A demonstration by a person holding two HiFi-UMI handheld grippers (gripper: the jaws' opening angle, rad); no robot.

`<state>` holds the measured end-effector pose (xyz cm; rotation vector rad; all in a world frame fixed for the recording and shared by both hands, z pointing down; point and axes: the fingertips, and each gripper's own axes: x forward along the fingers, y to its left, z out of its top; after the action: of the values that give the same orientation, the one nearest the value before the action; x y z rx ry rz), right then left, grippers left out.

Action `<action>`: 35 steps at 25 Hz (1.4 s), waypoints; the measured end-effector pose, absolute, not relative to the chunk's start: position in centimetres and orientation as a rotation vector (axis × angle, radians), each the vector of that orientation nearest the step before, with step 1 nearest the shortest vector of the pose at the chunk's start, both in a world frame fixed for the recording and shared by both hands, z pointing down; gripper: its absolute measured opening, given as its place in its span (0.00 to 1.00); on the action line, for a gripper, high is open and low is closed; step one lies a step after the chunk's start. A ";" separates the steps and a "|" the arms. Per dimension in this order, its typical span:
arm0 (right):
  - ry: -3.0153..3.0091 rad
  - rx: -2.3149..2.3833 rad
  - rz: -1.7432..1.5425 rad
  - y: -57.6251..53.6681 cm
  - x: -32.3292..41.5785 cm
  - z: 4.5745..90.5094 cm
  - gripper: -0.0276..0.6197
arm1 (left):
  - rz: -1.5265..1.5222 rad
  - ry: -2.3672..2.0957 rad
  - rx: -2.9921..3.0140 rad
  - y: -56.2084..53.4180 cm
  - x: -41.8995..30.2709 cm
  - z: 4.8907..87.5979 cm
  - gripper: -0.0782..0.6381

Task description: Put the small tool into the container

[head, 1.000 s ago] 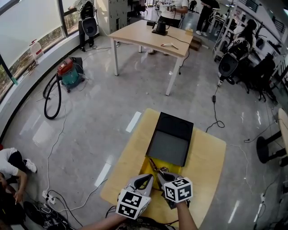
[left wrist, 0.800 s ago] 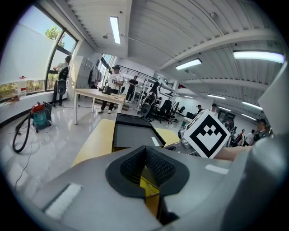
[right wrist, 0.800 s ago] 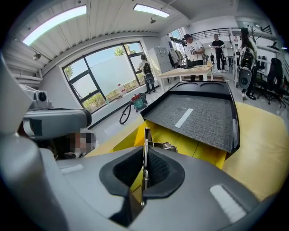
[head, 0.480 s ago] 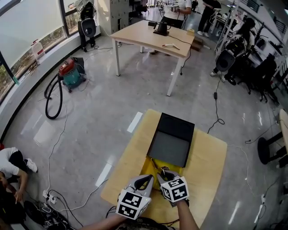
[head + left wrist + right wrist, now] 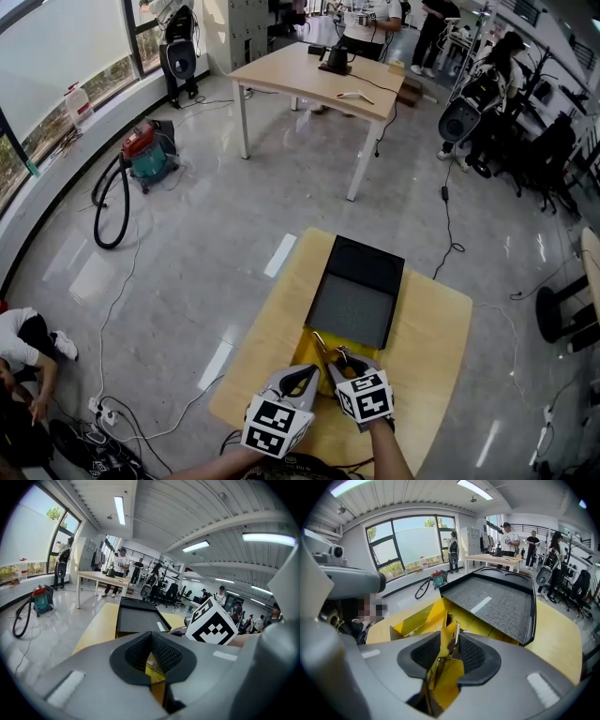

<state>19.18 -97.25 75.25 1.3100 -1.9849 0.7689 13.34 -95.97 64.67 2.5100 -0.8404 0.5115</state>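
Metal tool (image 5: pixel 453 638) lies released between right hand-held gripper's (image 5: pixel 449 651) opening jaws.

Yellow cardboard box (image 5: pixel 415 619): open on top, access from above. Black grey-lined lid (image 5: pixel 354 298) blocks its far side. Light wooden tabletop (image 5: pixel 427 347) to the right: free room.

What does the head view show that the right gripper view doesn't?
Only the head view: both grippers from above, the left gripper and the right gripper, each with its marker cube, and the whole yellow table.
Only the right gripper view: a close look at the small tool standing between the right gripper's opening jaws, and the ceiling lights.
Both: the yellow container, the black lid and the vacuum cleaner.
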 end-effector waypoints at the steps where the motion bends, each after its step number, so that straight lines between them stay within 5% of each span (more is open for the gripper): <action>1: -1.978 1.319 0.761 -97.3 19.1 75.3 0.24 | 0.511 -0.839 2.511 -96.0 13.0 64.7 0.12; 18: -1.985 1.438 0.707 -91.4 16.0 69.5 0.23 | 0.482 -0.842 2.549 -90.2 8.6 60.7 0.12; 30: -2.103 1.670 0.575 -80.9 11.4 60.6 0.05 | 0.441 -0.827 2.614 -80.5 6.2 56.7 0.12; 35: -2.189 1.760 0.556 -75.8 9.7 56.2 0.05 | 0.431 -0.815 2.642 -75.7 5.7 54.5 0.12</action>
<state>9.74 -75.77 56.22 1.7602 -2.1894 0.5559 5.70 -75.75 54.53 2.6419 -0.8149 0.4312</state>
